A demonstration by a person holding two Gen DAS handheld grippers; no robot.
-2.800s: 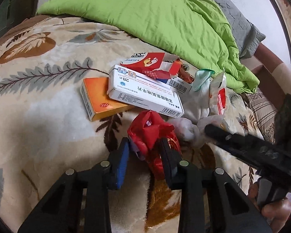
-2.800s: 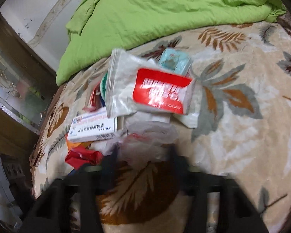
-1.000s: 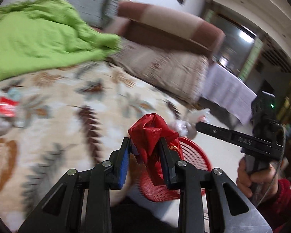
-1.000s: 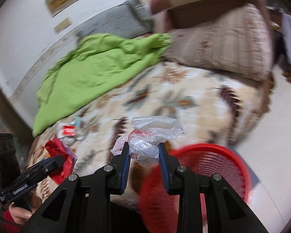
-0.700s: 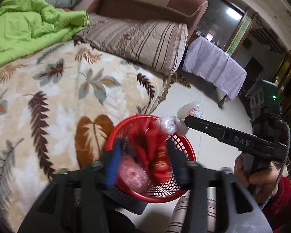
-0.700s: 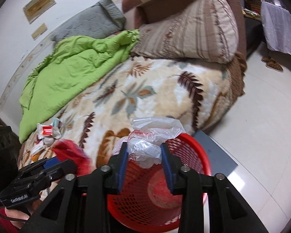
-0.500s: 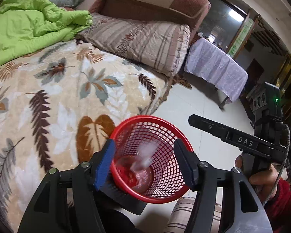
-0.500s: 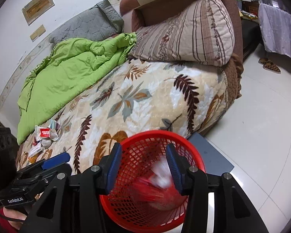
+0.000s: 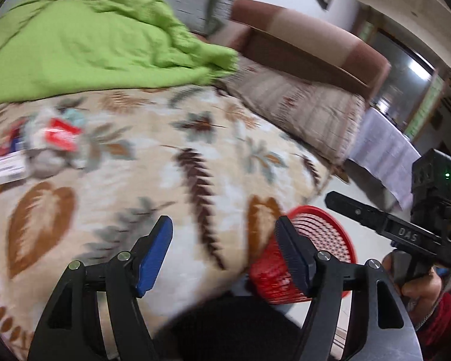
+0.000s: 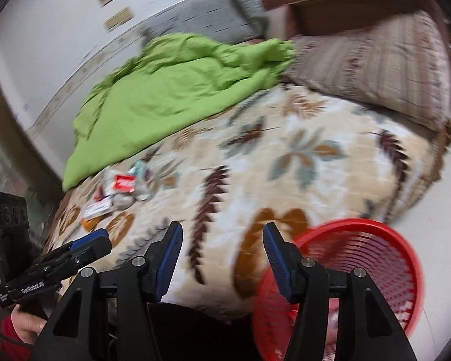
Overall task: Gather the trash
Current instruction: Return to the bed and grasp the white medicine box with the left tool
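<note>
both tongs are spread wide and carry nothing: the left tongs (image 9: 224, 252) and the right tongs (image 10: 222, 258) hang over the near edge of the bed (image 10: 285, 180), with the red mesh basket (image 10: 385, 258) on the floor just beside that edge, to the right. the remaining trash pile (image 10: 117, 192) lies well apart from the basket, far across the bed near the hem of the green quilt (image 10: 171, 90).

the main risk, as i judge it, is the long carry between pile and basket. thin plastic wrappers and a small bag are slippery and limp, so a shallow pinch could let one slide out over the floor or onto the bedspread. the flat medicine boxes (image 9: 3, 170) are rigid cardboard with smooth faces; gripped across a corner they could twist free, and gripped flat against the plush cover the tips may snag the pile of the fabric instead. the two tools working close together could also knock each other. the basket looks light, an open lattice of thin plastic with a flared round rim, so a bump from a tool could tip it or shove it away.

the bedspread is soft, fleecy, printed with brown and teal leaves. the quilt is crumpled and matte. both views are motion-blurred, so finer detail of the pile cannot be told.
</note>
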